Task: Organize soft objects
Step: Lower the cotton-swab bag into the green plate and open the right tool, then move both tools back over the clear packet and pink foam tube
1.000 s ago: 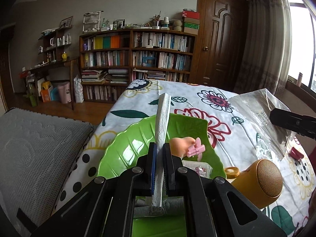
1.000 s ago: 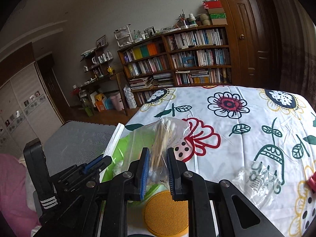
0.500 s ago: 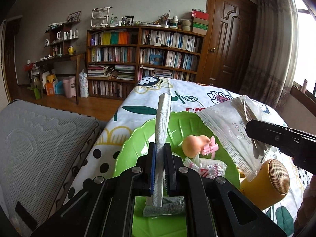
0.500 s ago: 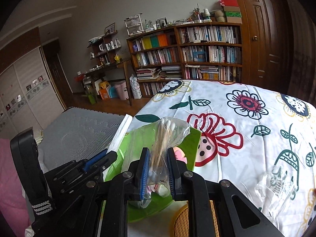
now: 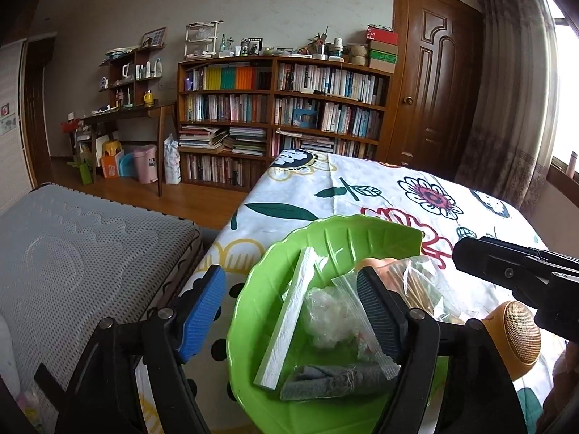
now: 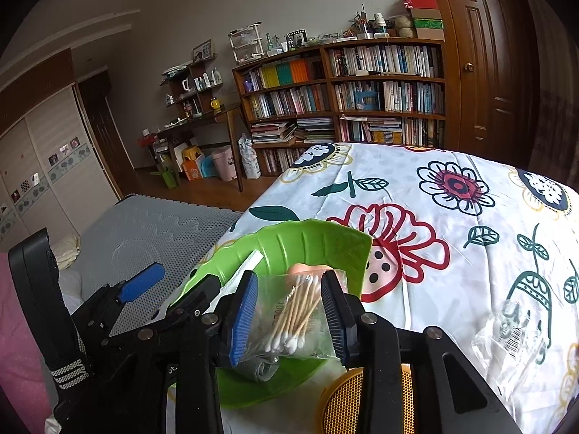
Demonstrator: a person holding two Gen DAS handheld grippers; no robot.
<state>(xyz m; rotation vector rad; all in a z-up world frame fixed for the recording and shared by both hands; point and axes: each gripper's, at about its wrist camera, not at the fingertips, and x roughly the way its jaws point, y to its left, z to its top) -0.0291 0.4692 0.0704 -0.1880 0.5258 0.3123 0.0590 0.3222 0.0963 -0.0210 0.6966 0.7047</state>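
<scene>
both claws stand with jaws spread wide and nothing gripped. the left gripper hovers over the leaf-shaped green plastic tray, which sits at the near-left edge of the flower-printed white tablecloth. inside the tray lie a folded white tissue pad, leaning on edge along the left side, a crumpled grey cloth at the near end, a small clear bag of white fluff, and a peach-coloured soft toy mostly hidden further back. the right gripper straddles a clear zip bag of wooden cotton swabs resting in the tray.

all of this looks very light and limp. the bag film is probably slippery and will crumple, so a pinch across the bundled swab stems seems firmer than one on loose film. the tissue pad should fold under pressure; gripping it mid-length across its thin edge would likely hold best. a round yellow mesh-fronted speaker sits just beside the tray, and an empty clear plastic bag lies apart on the cloth.
</scene>
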